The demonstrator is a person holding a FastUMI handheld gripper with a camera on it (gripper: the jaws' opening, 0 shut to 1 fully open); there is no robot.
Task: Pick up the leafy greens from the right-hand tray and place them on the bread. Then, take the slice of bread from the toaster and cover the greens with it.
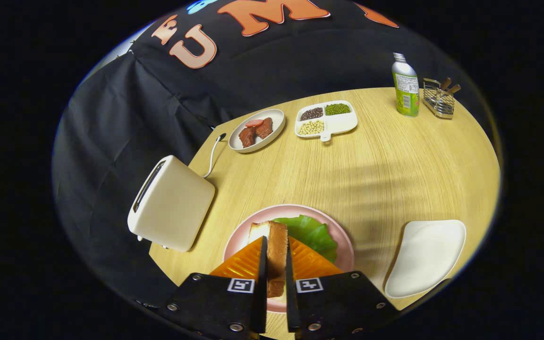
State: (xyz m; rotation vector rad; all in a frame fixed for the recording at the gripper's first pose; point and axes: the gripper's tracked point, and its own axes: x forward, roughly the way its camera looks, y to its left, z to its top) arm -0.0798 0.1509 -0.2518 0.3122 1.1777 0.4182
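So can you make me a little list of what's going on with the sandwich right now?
fingers: shut on the bread slice, held on edge
below the slice: pink plate with leafy greens
toaster: beside the plate, slot looks empty
white tray: on the plate's other side, bare
far end of table: meat dish, bean tray, bottle
step left: lay the slice over the greens

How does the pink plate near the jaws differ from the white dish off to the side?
The pink plate is round, while the white dish is an uneven, rounded-corner shape. The pink plate carries leafy greens, and the white dish lies bare. The pink plate sits right under the gripper, whose jaws are shut on a bread slice held on edge above it; the white dish lies apart from them. Both rest on the wooden table.
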